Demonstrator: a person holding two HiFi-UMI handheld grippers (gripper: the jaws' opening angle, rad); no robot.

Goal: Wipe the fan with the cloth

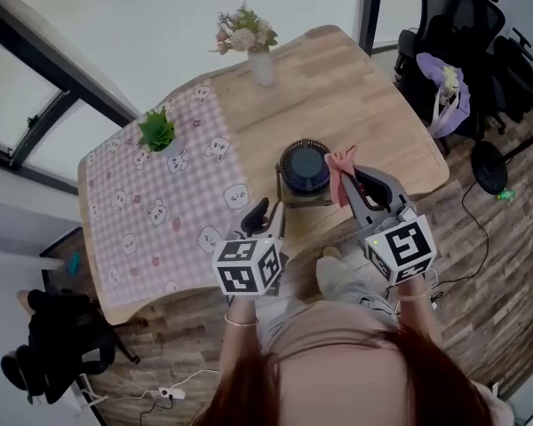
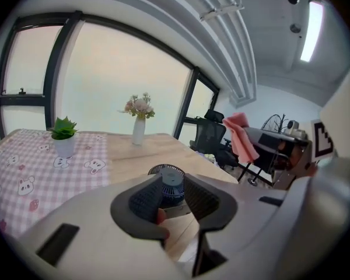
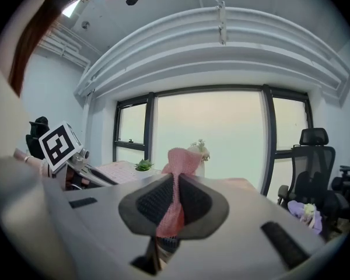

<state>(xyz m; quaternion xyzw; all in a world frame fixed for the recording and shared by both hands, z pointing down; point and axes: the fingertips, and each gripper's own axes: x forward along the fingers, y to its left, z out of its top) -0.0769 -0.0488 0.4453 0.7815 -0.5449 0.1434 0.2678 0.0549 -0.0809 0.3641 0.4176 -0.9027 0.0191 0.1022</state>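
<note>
Pinching a fold of the pink cloth (image 3: 178, 159), the right gripper (image 3: 174, 198) has its jaws pressed together on the fabric, which bunches above the pads and hangs limp below them. The left gripper (image 2: 174, 198) has its jaws apart and holds nothing. The fan (image 1: 304, 169) shows through the gap beyond the pads; whether the tips touch its base is hard to tell from this angle, though the head view suggests they sit just beside it. The fan is small, dark and round, with its grille facing up. It stands on the wooden table (image 1: 364, 78) near the person's edge, with the cloth close at its right. The cloth looks soft and light, so the loose end should drape over the grille. The fan seems light and rigid and may slide or tip when rubbed, so bracing its base with the free gripper, not the thin slats, looks wisest. Farther off lie a checked tablecloth (image 1: 151, 211), a potted plant (image 1: 158, 134) and a vase of flowers (image 1: 259, 60).
</note>
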